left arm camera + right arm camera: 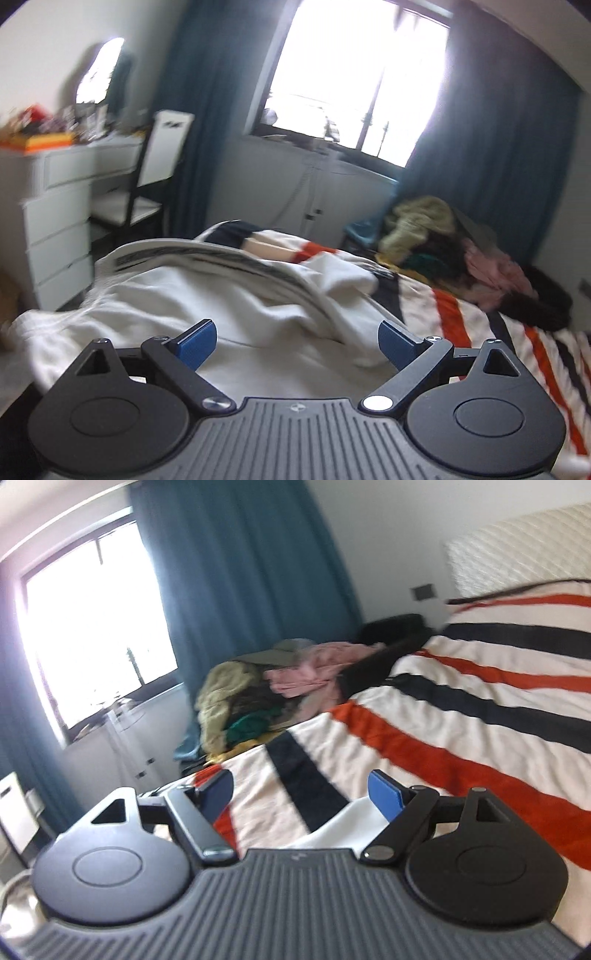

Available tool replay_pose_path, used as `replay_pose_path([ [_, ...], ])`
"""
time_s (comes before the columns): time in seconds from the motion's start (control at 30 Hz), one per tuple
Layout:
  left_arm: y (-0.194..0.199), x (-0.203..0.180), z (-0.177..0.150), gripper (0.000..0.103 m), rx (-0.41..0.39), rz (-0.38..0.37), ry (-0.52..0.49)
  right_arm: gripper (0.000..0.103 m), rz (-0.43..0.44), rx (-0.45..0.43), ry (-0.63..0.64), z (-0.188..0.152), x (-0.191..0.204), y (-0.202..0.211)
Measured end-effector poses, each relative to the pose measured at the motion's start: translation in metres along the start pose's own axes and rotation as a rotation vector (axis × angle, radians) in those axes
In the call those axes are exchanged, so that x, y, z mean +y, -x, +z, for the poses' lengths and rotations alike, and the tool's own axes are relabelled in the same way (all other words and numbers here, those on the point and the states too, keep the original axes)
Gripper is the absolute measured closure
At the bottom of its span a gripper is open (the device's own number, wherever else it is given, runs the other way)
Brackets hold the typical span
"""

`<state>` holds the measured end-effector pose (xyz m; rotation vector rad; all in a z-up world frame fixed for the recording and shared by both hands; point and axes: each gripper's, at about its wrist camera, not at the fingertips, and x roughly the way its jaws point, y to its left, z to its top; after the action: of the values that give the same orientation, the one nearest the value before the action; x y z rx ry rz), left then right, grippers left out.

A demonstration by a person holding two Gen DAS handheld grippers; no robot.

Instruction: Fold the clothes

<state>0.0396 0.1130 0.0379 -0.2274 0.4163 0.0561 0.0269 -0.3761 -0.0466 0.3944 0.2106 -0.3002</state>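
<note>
White garment point(207, 295) lies rumpled on the near left part of the striped bedspread point(461, 314), reaching the bed's left edge. I see my left gripper point(297, 343) above it, jaws spread wide, nothing between them. My right gripper point(301, 794) is also spread wide and empty, over bare stripes; that whole right side is free room. Far edge holds a heap of clothes point(258, 686). Left of bed: white drawers point(55, 229) and chair point(147, 177), close.

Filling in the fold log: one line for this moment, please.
left gripper: open, empty | right gripper: open, empty | white garment: rumpled on striped bedspread | clothes pile: untouched
</note>
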Motion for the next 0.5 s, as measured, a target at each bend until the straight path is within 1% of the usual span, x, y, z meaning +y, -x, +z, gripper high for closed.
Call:
replay_pose_path([
  [0.1,-0.006,-0.027,-0.011,0.008,0.004,-0.046,-0.045,0.020,0.056,0.010,0.073,-0.011,0.024,0.004],
  [0.23,-0.018,-0.046,-0.031,0.008,0.007,-0.065,-0.091,0.021,0.127,0.043,0.149,-0.028,0.054,0.010],
  [0.3,-0.025,-0.047,-0.044,0.008,0.019,-0.068,-0.104,0.021,0.150,0.056,0.186,-0.037,0.068,0.011],
  [0.4,-0.039,-0.044,-0.056,0.008,0.058,-0.052,-0.108,0.021,0.171,0.074,0.227,-0.046,0.082,0.010],
  [0.5,-0.045,-0.041,-0.060,0.008,0.066,-0.051,-0.103,0.021,0.183,0.089,0.257,-0.054,0.092,0.008],
])
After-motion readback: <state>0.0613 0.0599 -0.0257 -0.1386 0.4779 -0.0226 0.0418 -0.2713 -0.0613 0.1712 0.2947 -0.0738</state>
